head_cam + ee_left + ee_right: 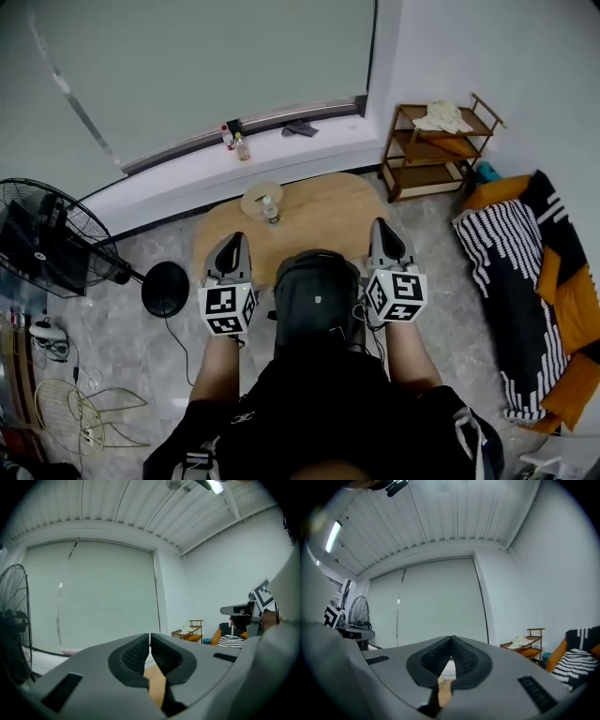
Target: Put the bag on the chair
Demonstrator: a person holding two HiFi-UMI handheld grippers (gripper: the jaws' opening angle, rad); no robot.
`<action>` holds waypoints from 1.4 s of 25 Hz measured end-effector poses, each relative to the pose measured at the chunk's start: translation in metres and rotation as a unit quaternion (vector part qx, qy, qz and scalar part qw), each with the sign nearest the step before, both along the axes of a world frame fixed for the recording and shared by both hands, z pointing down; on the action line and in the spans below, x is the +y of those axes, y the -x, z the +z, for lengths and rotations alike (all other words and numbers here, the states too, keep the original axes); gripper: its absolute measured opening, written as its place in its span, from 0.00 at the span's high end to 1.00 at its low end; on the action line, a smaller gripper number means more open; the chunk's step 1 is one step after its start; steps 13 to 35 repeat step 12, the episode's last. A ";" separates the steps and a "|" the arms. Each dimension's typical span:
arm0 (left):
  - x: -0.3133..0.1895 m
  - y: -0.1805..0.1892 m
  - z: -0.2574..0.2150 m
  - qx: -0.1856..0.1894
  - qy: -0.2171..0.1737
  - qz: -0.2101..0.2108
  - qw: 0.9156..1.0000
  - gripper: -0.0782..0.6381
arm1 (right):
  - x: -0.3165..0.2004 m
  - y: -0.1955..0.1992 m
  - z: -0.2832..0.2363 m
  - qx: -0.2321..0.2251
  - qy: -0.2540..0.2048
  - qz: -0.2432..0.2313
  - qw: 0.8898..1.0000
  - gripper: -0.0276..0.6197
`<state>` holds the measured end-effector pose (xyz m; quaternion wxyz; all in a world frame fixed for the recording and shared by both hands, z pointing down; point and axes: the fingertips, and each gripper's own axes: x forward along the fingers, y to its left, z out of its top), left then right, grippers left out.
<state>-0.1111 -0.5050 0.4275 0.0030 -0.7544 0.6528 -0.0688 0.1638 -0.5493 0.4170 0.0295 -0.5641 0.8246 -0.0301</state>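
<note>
L tool (232, 246) & R tool (384, 232) closed, flanking 1 bag (317, 302).

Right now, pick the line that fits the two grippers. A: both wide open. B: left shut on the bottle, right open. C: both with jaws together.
C: the left gripper and the right gripper each show their pads meeting with nothing visible between them, one on each side of the black bag.
</note>
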 end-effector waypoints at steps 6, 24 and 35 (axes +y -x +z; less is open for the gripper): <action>0.001 -0.001 0.007 0.002 0.010 0.005 1.000 0.85 | 0.002 0.001 0.003 0.018 -0.004 0.010 1.000 0.94; 0.004 -0.004 0.003 0.033 -0.004 0.009 0.999 0.85 | 0.006 -0.001 0.008 0.022 0.003 0.013 1.000 0.94; 0.004 -0.004 0.003 0.033 -0.004 0.009 0.999 0.85 | 0.006 -0.001 0.008 0.022 0.003 0.013 1.000 0.94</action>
